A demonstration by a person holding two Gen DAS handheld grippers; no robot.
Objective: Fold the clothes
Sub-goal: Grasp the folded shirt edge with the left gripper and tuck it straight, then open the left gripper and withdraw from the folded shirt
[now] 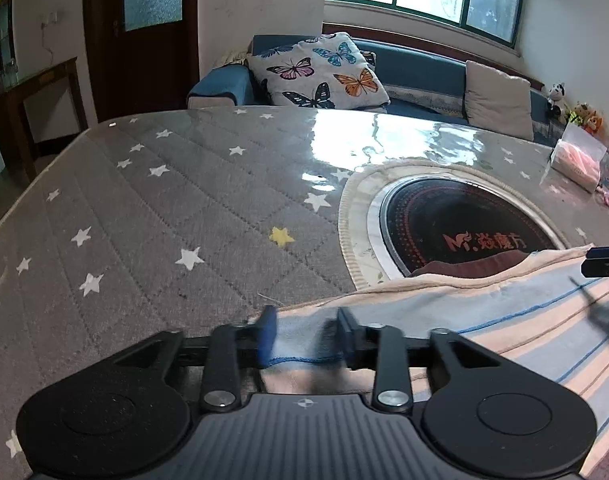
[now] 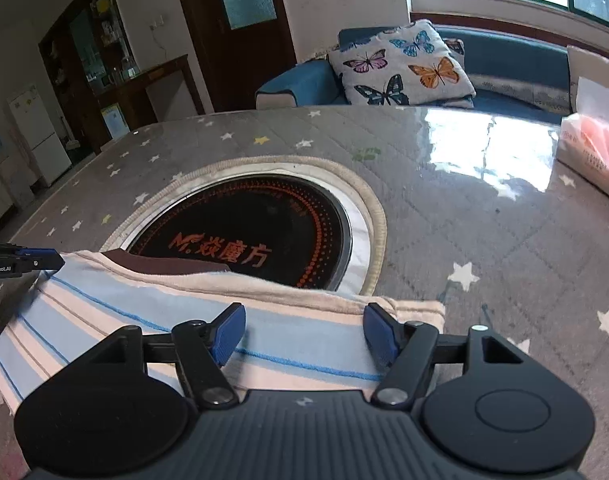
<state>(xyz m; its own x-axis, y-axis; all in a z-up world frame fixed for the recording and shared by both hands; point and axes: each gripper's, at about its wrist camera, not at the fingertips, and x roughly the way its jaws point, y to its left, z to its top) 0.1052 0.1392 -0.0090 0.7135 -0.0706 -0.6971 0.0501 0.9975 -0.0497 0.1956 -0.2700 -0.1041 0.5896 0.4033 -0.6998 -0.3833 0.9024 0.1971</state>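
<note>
One clear bag (image 1: 576,160) of pink tissues, beside striped garment (image 2: 184,320)

Garment (image 2: 152,320): pale blue w/ pink & thin blue stripes, brown collar. Desk (image 1: 144,200) cover: grey quilted, white stars, 1 yellow star (image 1: 281,236). Round hob (image 2: 256,236): black, orange-red dots & lettering. Gripper pads (image 2: 226,334): blue.

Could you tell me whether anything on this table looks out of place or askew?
One thing stands out: the folded striped garment lies with its far edge and brown collar over the rim of the round black cooktop set into the table, rather than fully on the star-patterned cover. Otherwise nothing looks spilled or damaged.
</note>
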